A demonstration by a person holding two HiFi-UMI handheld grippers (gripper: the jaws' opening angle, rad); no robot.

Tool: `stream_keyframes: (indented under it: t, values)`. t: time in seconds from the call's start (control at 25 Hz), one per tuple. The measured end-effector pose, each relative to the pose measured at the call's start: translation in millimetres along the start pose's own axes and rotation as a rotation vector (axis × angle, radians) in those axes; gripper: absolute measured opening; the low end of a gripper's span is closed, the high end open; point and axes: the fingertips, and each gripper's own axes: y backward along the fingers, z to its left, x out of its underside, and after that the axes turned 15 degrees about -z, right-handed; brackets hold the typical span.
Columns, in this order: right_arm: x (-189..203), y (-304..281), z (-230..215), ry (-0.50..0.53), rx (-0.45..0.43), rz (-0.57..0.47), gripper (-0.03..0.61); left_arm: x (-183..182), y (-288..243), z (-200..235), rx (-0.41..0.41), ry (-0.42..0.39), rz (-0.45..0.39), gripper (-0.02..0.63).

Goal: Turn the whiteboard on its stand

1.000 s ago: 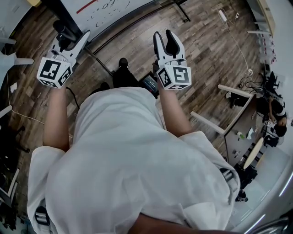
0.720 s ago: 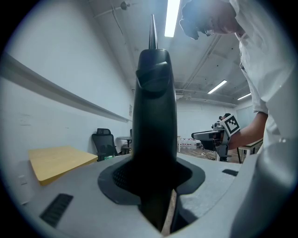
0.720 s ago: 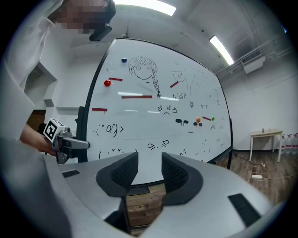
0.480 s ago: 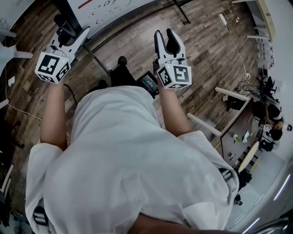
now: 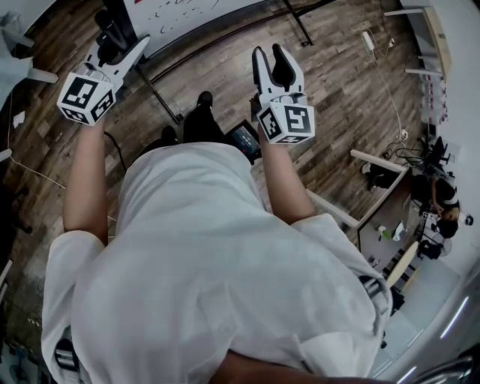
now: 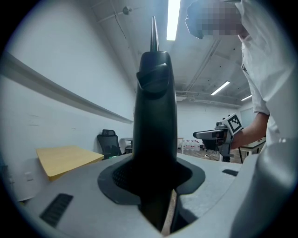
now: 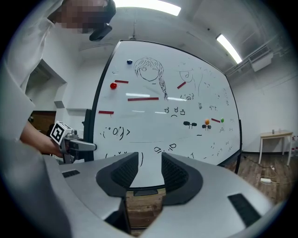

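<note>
The whiteboard (image 5: 196, 18) stands on its black wheeled stand at the top of the head view. In the right gripper view the whiteboard (image 7: 163, 116) fills the middle, covered with drawings, red strips and magnets. My left gripper (image 5: 116, 45) is at its left side, shut on the black upright edge frame (image 6: 156, 93), which fills the gap between the jaws. That left gripper (image 7: 77, 145) also shows at the board's left edge. My right gripper (image 5: 270, 58) is held level before the board face, clear of it. The right gripper (image 7: 150, 169) is open, nothing between its pads.
The stand's black foot bars (image 5: 225, 34) run across the wooden floor ahead of my shoes (image 5: 204, 99). A small black device (image 5: 244, 136) lies by my feet. A white table (image 5: 375, 161) and seated people are at the right. An office chair (image 6: 108, 139) stands beyond the board's edge.
In the head view my left gripper has shifted up with the black frame still between its jaws, and the board sits higher in view. The right gripper has stayed open.
</note>
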Motion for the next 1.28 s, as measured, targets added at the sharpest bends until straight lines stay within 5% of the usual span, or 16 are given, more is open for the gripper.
stream_keyframes:
  t: [1.28]
  values:
    - [-16,20,85,-0.169,-0.486,0.032,0.144,-35,55,-15,-0.19,-0.027,0.006,0.167]
